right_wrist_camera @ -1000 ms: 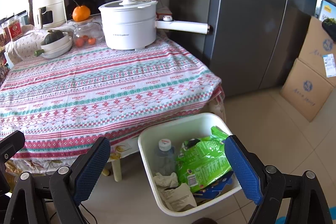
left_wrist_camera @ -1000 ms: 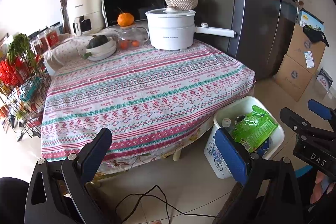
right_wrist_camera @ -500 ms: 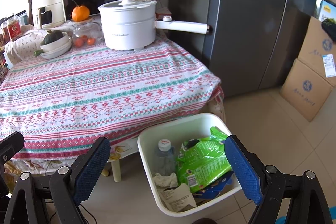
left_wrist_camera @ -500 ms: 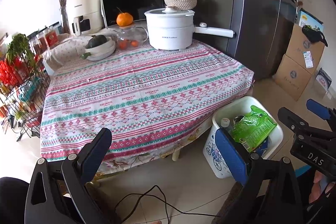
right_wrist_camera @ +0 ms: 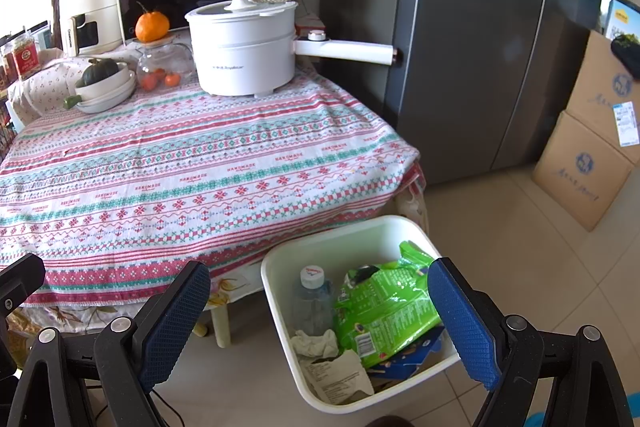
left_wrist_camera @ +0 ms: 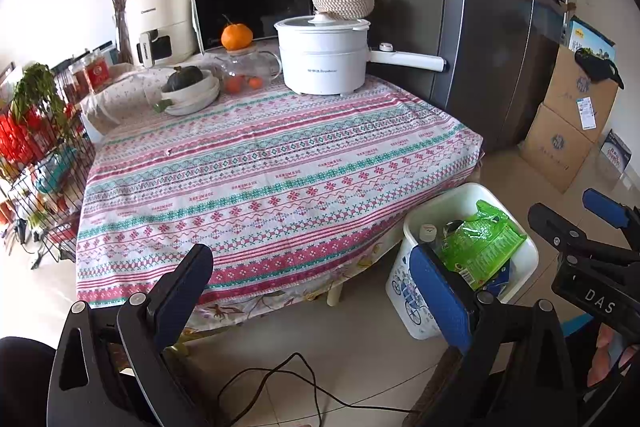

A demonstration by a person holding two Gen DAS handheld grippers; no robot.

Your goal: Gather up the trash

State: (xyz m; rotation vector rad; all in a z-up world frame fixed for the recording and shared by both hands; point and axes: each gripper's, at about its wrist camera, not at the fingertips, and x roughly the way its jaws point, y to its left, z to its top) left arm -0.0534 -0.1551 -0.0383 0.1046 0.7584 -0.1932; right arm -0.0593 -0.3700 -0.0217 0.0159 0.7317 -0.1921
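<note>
Both hand-held grippers apart and empty; trash sits binned.
Below the right hand-held gripper, the green bag overhangs the bin; lowering the left hand-held gripper could snag the floor cable.

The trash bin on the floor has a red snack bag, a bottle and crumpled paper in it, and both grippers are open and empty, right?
Almost. The snack bag is green, not red, as the right wrist view shows. The bin does hold a bottle and crumpled paper, and the left gripper and right gripper are open and empty.
</note>
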